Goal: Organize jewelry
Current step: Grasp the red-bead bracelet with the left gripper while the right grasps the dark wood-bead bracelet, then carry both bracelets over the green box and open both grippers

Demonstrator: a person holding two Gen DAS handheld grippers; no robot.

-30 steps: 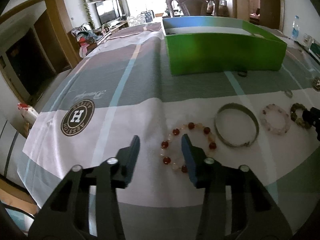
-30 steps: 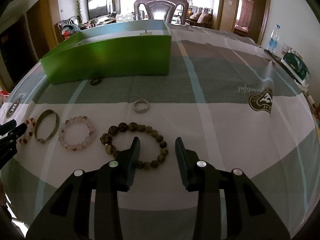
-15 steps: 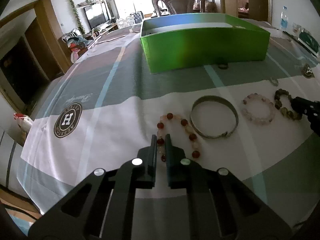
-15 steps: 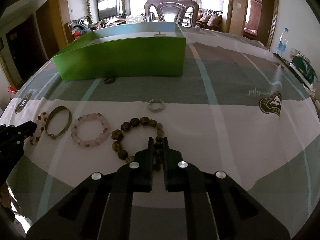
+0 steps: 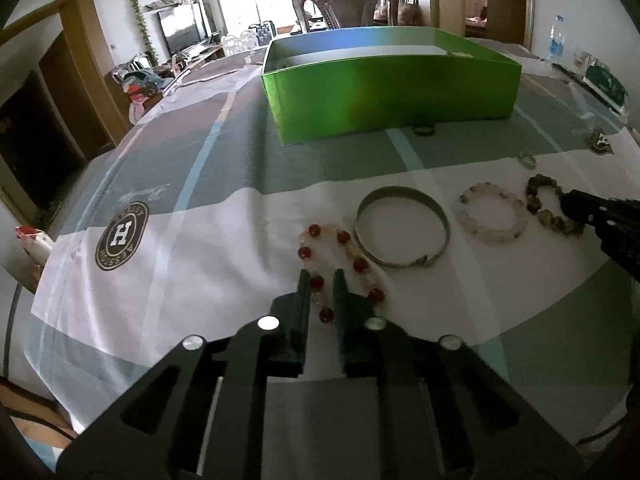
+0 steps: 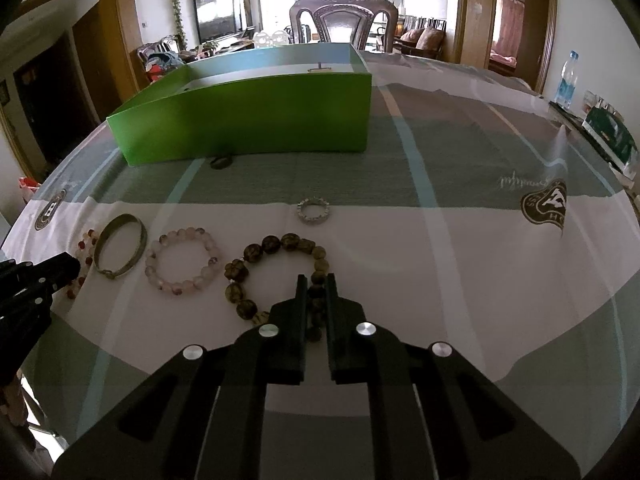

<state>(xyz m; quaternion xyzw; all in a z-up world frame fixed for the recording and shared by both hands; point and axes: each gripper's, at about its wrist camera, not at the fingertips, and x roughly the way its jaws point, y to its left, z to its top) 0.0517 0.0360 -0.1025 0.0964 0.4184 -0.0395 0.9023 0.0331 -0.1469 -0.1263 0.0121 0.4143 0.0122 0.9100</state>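
Observation:
My left gripper (image 5: 322, 280) is shut on the near side of the red-and-clear bead bracelet (image 5: 343, 238), which lies on the tablecloth. My right gripper (image 6: 317, 283) is shut on the near side of the dark olive bead bracelet (image 6: 276, 245). Between them lie a silver bangle (image 5: 402, 228) and a pink bead bracelet (image 5: 492, 218). A small silver ring (image 6: 313, 211) and a dark ring (image 6: 221, 162) lie further back. The open green box (image 5: 392, 88) stands behind them, also seen in the right wrist view (image 6: 248, 120).
A wooden chair (image 6: 344, 20) stands beyond the table's far edge. A water bottle (image 6: 567, 80) and a dark green packet (image 6: 610, 136) are at the right edge. The tablecloth carries round logos (image 5: 122, 236).
Both grippers have closed from open, each onto its bracelet: the left on the red bead bracelet, the right on the olive bead bracelet. Both views have since moved slightly.

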